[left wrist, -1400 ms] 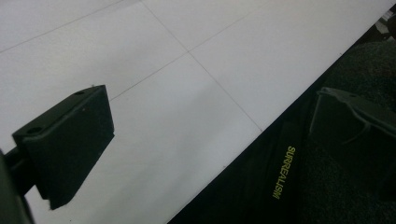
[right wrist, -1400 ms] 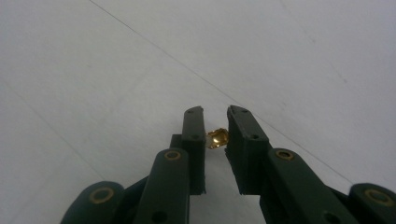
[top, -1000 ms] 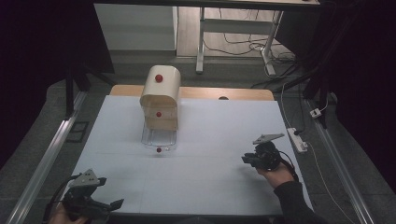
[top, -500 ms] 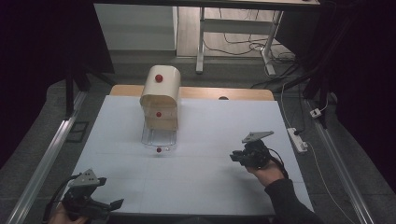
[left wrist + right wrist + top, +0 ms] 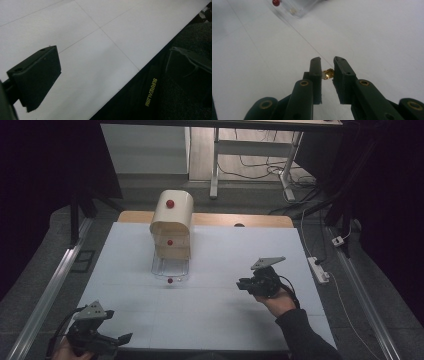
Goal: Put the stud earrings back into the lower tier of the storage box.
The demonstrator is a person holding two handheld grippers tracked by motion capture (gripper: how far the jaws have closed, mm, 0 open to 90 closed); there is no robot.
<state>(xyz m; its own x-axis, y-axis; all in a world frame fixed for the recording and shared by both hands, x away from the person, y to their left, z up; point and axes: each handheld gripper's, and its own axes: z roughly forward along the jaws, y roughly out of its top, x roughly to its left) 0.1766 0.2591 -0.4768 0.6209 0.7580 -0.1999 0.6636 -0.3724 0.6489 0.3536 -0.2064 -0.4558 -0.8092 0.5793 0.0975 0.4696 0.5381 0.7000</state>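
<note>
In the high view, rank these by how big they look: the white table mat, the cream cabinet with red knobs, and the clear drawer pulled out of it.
1. White table mat, by far the largest.
2. Cream cabinet.
3. Clear drawer, smallest; its see-through edges are faint, so its outline is approximate.

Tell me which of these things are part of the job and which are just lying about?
In the job:
right gripper, shut on a small gold piece
clear drawer, pulled out of the cream drawer box

Lying about:
left gripper, jaws apart, idle
power strip on the floor
desk legs and cables behind
</note>
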